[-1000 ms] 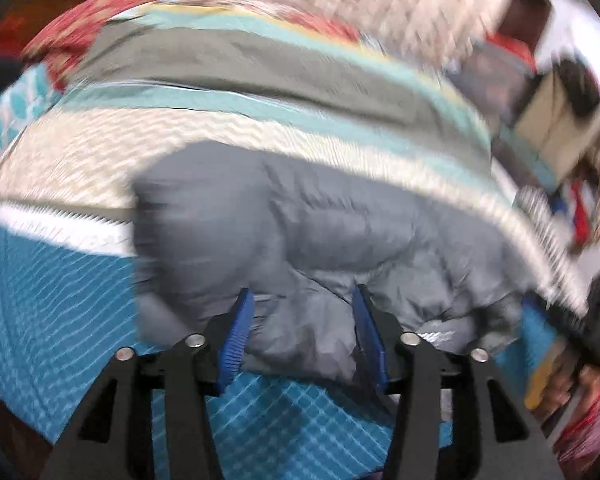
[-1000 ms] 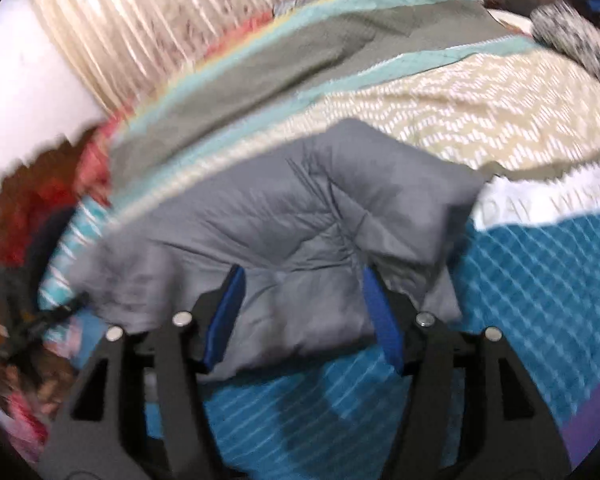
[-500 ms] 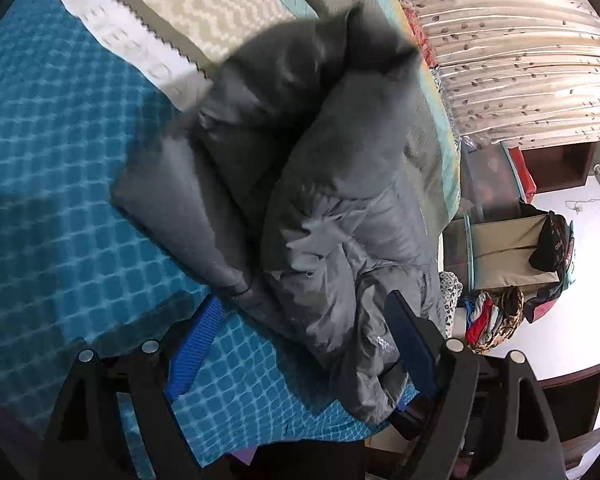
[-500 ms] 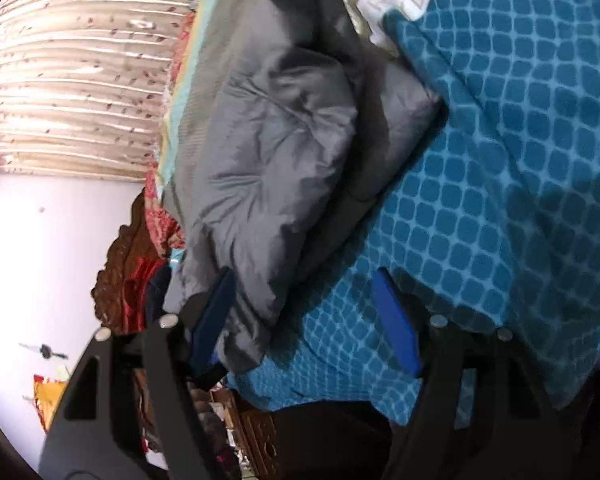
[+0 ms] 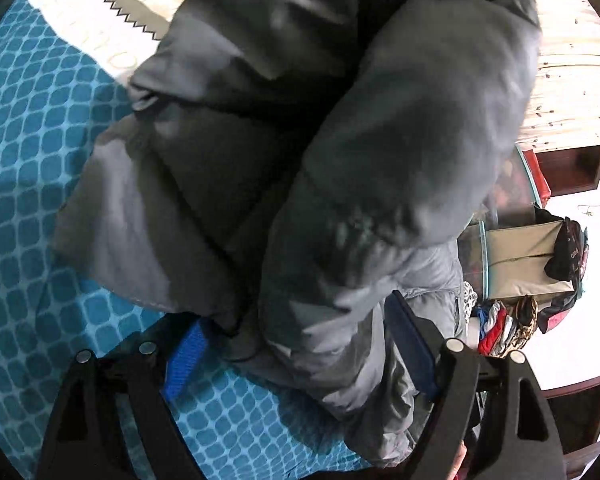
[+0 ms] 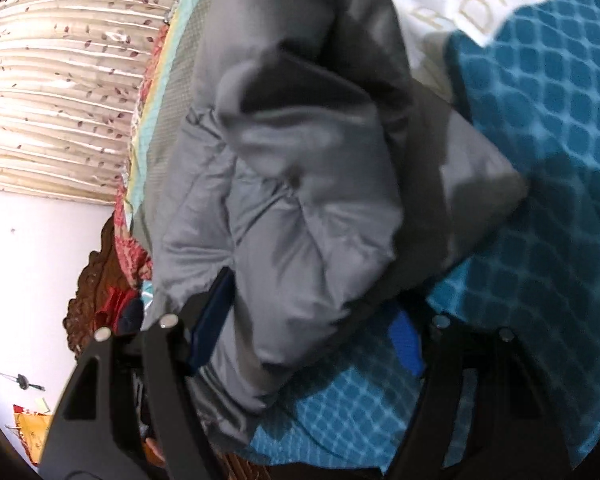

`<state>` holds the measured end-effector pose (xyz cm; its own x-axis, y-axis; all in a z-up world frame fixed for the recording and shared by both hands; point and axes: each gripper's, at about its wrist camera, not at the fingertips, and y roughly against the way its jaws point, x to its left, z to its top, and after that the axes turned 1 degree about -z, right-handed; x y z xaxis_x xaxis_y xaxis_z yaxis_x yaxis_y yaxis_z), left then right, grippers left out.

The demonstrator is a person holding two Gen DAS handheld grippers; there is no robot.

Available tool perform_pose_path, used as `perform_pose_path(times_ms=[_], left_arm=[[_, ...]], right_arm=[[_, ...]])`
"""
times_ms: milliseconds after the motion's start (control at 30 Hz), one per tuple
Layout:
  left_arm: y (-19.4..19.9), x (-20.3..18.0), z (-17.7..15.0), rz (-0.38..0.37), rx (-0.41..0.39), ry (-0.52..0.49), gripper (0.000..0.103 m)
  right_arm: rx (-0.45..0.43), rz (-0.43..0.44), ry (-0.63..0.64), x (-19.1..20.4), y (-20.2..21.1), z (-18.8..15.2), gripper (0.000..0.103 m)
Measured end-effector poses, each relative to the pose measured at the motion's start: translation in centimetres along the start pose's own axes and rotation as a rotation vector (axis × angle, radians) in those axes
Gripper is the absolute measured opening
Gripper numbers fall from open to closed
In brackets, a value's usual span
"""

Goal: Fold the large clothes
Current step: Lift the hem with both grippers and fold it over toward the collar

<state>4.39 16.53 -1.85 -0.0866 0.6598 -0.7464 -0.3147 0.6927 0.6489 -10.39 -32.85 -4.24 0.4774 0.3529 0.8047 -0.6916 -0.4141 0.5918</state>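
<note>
- Teal bedspread with a pale lattice print (image 5: 60, 160) fills the left of the left wrist view, and a white band edged in black zigzag (image 5: 100, 24) crosses its top corner.
- Puffy grey quilted jacket (image 5: 300, 152) lies bunched on that bedspread, folded into thick rolls, one roll lapping over the other.
- Left gripper (image 5: 300, 354) is spread wide, blue pads either side of the jacket's lower edge; the left pad sits over the bedspread, the right pad is against the fabric, nothing pinched.
- Further right, beyond the bed edge, a beige fabric storage box with teal trim (image 5: 524, 260) stands with a dark bag draped on its corner; what is inside it cannot be made out.
- Below it, a heap of red, white and patterned clothes (image 5: 504, 326).
- Over to the right wrist view: cream pleated curtain with small leaf print (image 6: 60, 80) on the left, white wall beneath.
- Same jacket (image 6: 300, 220) runs down the middle, on the bedspread (image 6: 540, 120) near the bed's edge.
- Right gripper (image 6: 310, 330) is also spread wide, jacket hem between the pads but not clamped.
</note>
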Motion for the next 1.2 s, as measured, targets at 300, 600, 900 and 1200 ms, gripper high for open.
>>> perform_pose_path(times_ms=[300, 600, 900, 1200], left_arm=[[-0.8, -2.9, 0.7, 0.008, -0.053, -0.095, 0.035], [2.3, -13.8, 9.1, -0.058, -0.231, -0.304, 0.033], [-4.0, -14.8, 14.0, 0.093, -0.282, -0.401, 0.033], [-11.7, -12.2, 11.9, 0.373, -0.168, -0.457, 0.05]], right_arm=[[-0.07, -0.061, 0.29, 5.9, -0.2, 0.5, 0.014], [-0.24, 0.101, 0.528, 18.7, 0.2, 7.1, 0.013], [-0.297, 0.028, 0.624, 19.5, -6.0, 11.7, 0.013], [-0.143, -0.276, 0.437, 11.8, -14.3, 12.2, 0.053]])
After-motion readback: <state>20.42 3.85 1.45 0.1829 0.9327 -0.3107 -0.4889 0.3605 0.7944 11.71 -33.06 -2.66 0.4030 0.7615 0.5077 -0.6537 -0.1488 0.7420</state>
